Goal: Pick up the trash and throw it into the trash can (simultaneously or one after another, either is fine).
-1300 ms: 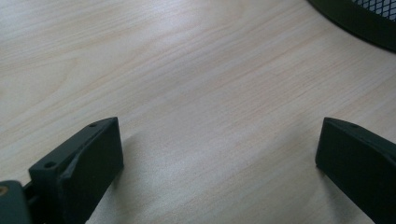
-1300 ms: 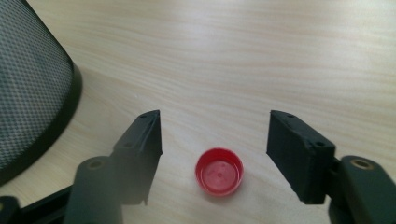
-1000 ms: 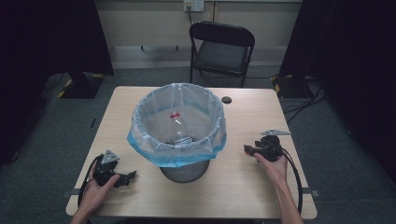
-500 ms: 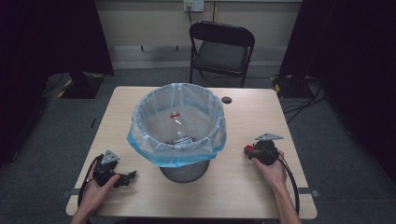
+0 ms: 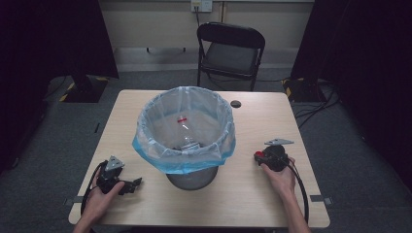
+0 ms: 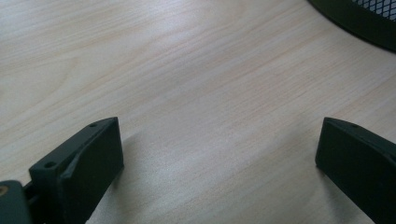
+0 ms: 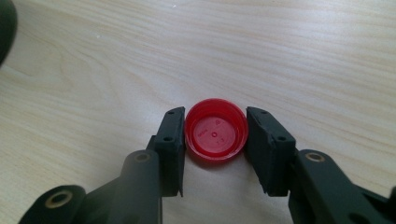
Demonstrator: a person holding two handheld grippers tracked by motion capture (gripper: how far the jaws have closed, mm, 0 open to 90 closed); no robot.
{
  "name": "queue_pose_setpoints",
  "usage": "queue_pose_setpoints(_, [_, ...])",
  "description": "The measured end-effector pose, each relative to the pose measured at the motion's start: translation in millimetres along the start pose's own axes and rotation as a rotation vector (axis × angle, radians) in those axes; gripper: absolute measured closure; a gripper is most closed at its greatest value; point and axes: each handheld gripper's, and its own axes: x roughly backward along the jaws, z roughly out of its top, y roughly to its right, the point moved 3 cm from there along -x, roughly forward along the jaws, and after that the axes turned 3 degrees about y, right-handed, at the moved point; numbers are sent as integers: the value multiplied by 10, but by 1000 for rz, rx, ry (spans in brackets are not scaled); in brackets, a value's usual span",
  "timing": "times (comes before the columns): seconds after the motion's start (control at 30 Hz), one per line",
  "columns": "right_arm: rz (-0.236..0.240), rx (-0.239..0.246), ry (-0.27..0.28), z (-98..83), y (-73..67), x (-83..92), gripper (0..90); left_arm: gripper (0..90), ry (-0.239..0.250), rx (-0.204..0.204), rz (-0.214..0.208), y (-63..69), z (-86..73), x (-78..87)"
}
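Note:
A red bottle cap lies open side up on the wooden table. My right gripper has just been closing its jaws, and both pads now press the cap's sides. In the high view the cap shows as a red spot at the tip of the right gripper, right of the bin. My left gripper rests on the table at the front left. Its jaws stand wide apart in the left gripper view, with only bare wood between them.
A dark mesh bin lined with a blue bag stands mid-table, with a clear bottle inside. Its base shows beyond the left jaws. A small black disc lies behind the bin. A black folding chair stands past the far edge.
The right gripper has shifted slightly toward the bin and its jaws have closed onto the red cap. The left gripper has stayed where it was.

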Motion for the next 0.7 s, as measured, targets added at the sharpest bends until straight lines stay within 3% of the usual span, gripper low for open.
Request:
queue_pose_setpoints(0.2, [21, -40, 4, 12, 27, 30, 594, 3, 1, 1, 0, 0, 0, 0])
queue_pose_setpoints(0.7, [85, -72, 77, 83, 25, 129, 595, 3, 0, 0, 0, 0, 0, 0])
